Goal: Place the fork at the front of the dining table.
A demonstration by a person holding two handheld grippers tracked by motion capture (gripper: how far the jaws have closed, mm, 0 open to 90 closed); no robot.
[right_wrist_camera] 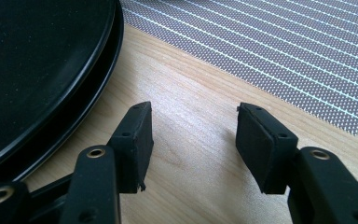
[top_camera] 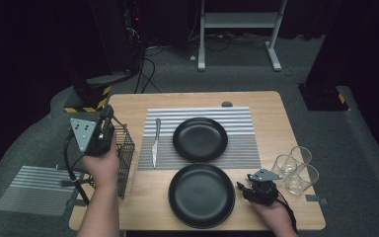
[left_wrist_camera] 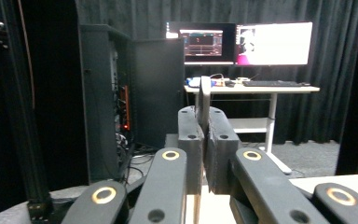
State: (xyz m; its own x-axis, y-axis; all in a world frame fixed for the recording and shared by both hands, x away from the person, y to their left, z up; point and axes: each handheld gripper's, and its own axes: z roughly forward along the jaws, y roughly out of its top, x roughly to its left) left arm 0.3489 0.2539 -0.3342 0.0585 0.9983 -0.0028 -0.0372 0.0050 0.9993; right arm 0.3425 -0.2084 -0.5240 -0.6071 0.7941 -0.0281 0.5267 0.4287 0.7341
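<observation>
A: Quick rundown, near to far?

B: Nearest, bottom right of the high view: right gripper [top_camera: 242, 190] resting low on the wooden table [top_camera: 286, 133], jaws apart w/ nothing between them, just bare wood. Its own view shows the pads [right_wrist_camera: 133, 140] spread, tips just beside the rim of the near black plate [right_wrist_camera: 37, 70], not touching it.

A: And that plate?

B: Near plate [top_camera: 201, 195] sits on bare wood at the front edge, centre. Right of the gripper, three clear glasses [top_camera: 296, 168] bunched together near the table's right edge.

A: Left side?

B: Left gripper [top_camera: 106, 123] is held up over the black wire basket [top_camera: 124, 155] at the table's left edge. Jaws are together, clamped on a thin metal utensil [left_wrist_camera: 204, 100]; it sticks up past the pads in the left gripper view. Looks like a cutlery handle, but can't tell which piece, the working end is hidden.

A: Further back?

B: Striped grey placemat [top_camera: 242, 133] mid-table. On it a second black plate [top_camera: 200, 139] and, left of that, a metal knife [top_camera: 155, 143] lying lengthwise, apart from the plate. Small dark round object [top_camera: 226, 104] at the table's far edge, too small to ID.

A: Beyond the table?

B: Another striped mat [top_camera: 29, 190] on the floor at left, a white desk frame [top_camera: 239, 29] at the back. Left gripper view also gets two lit monitors [left_wrist_camera: 242, 44] on that desk.
</observation>
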